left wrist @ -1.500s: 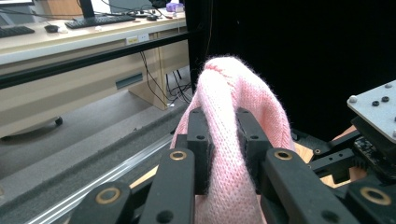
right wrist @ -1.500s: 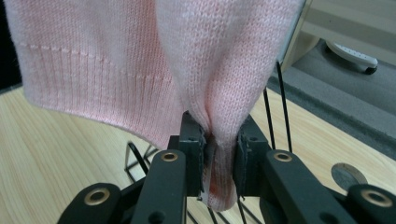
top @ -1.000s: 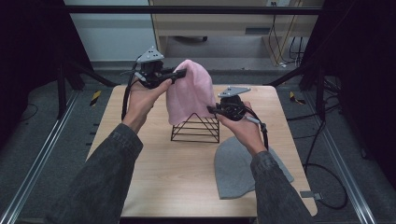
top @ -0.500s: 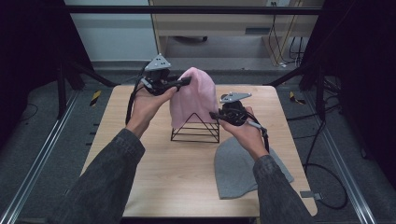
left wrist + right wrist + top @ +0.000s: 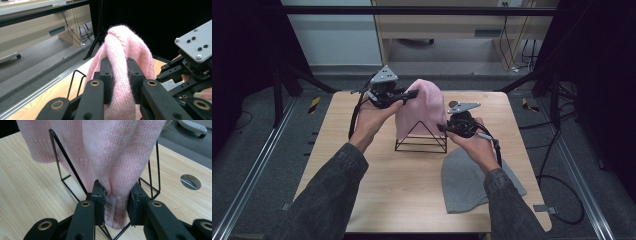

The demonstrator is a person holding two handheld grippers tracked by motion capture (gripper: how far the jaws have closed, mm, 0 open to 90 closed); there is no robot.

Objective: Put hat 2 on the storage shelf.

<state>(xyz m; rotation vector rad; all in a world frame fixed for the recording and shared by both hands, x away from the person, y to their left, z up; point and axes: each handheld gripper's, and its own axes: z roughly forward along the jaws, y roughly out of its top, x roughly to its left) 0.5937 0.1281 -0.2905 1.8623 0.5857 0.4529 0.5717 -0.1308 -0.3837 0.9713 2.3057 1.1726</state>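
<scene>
Desk (image 5: 377, 180): carrying a black wire stand (image 5: 421, 143) near its middle and a grey beanie (image 5: 472, 182) lying flat at the near right, well apart from the work.
Pink beanie (image 5: 422, 107): draping over the wire stand's peak, its long axis running from the crown at the top far side down to the hem at the near right foot of the stand.
Key relation: the two grips are sitting at opposite ends of that axis, crown high and left, hem low and right, so any pull is stretching or seating the knit along the stand.
Left gripper (image 5: 404, 95): reaching in from the left at crown height; in the left gripper view its jaws are pinching a fold of the beanie just below the crown (image 5: 120, 82).
Right gripper (image 5: 443, 128): the nearer one to the stand's base; its jaws are clamping the hem, with the sewn label (image 5: 110, 211) lying between them and the wire frame right behind.
</scene>
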